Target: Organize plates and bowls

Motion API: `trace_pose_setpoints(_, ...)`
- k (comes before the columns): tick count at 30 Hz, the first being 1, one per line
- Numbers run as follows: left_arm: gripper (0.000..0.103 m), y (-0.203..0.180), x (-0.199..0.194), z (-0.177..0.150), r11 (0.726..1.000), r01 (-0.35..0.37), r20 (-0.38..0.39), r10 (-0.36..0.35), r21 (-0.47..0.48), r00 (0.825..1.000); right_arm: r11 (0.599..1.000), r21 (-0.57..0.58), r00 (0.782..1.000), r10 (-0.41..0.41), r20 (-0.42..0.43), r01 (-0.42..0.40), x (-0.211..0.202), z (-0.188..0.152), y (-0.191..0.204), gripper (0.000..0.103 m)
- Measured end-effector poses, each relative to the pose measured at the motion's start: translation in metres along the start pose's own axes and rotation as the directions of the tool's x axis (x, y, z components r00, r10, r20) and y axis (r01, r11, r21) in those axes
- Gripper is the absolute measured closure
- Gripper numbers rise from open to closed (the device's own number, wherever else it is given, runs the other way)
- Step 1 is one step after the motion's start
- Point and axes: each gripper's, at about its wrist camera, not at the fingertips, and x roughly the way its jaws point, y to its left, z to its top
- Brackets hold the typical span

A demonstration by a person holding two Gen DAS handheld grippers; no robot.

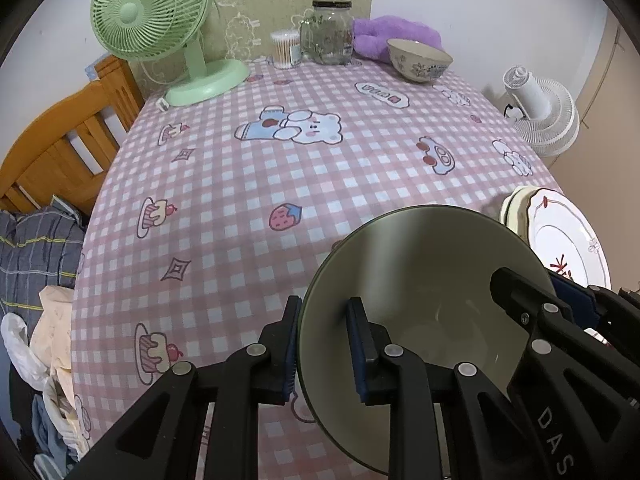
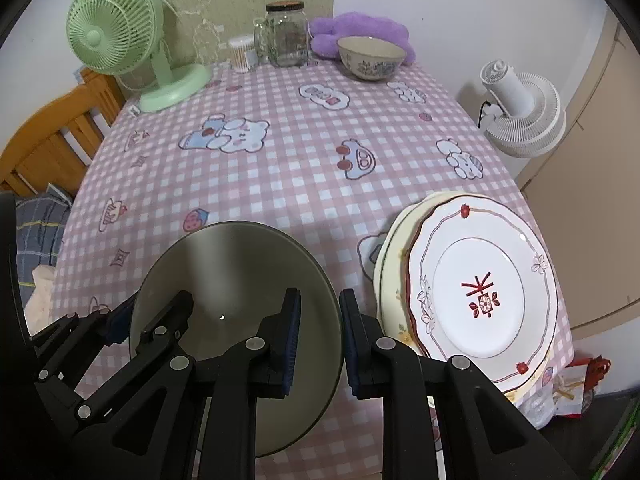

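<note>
Two bowls: one olive-green bowl (image 2: 236, 276) near the front of the table and one floral bowl (image 2: 371, 58) at the far end; two plates in a stack at the right edge, a white plate with a red motif (image 2: 480, 292) on top and a cream plate (image 2: 390, 256) under it; two fans, one green fan (image 2: 120, 36) on the table and one white fan (image 2: 520, 116) beside it; two glass jars, a large jar (image 2: 286, 34) and a smaller jar (image 2: 260, 40) just beside it; one tub of cotton swabs (image 2: 242, 54); one purple plush toy (image 2: 356, 30); one checked tablecloth (image 2: 280, 168); two grippers, the left gripper (image 1: 324, 346) and the right gripper (image 2: 318, 342).
</note>
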Motion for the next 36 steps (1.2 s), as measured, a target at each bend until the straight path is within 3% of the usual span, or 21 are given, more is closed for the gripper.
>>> trace_pose_setpoints(15, 0.083, 0.001, 0.005, 0.000, 1.000, 0.022, 0.000, -0.022, 0.017, 1.000, 0.999, 0.017, 1.000, -0.028, -0.006, 0.028, 0.013, 0.004, 0.001, 0.079)
trace_pose_setpoints(22, 0.066, -0.001, 0.004, -0.004, 0.998, 0.064, -0.017, -0.064, -0.006, 0.998, 1.000, 0.012, 1.000, 0.006, -0.012, -0.006, 0.010, -0.003, -0.002, 0.075)
trace_pose_setpoints(23, 0.062, -0.002, 0.002, -0.004, 0.997, 0.072, -0.017, -0.072, -0.006, 0.997, 1.000, 0.009, 1.000, 0.011, -0.011, -0.011, 0.008, -0.003, -0.002, 0.073)
trace_pose_setpoints(25, 0.057, -0.003, -0.004, -0.004, 0.997, 0.083, -0.007, -0.083, 0.002, 0.997, 0.999, -0.002, 0.999, 0.033, -0.007, -0.033, 0.004, -0.002, -0.001, 0.058)
trace_pose_setpoints(27, 0.052, -0.003, -0.012, -0.002, 0.997, 0.073, 0.011, -0.073, 0.018, 0.997, 0.999, 0.000, 0.999, 0.049, 0.017, -0.049, -0.003, -0.001, -0.002, 0.034)
trace_pose_setpoints(34, 0.027, 0.003, -0.037, 0.007, 0.997, 0.074, 0.062, -0.073, -0.007, 0.995, 0.995, -0.007, 0.993, 0.095, 0.070, -0.095, -0.025, 0.009, -0.005, 0.030)
trace_pose_setpoints(36, 0.023, 0.004, -0.043, 0.011, 0.998, 0.059, 0.081, -0.057, -0.024, 0.995, 0.993, -0.016, 0.989, 0.120, 0.090, -0.119, -0.032, 0.013, -0.006, 0.030)
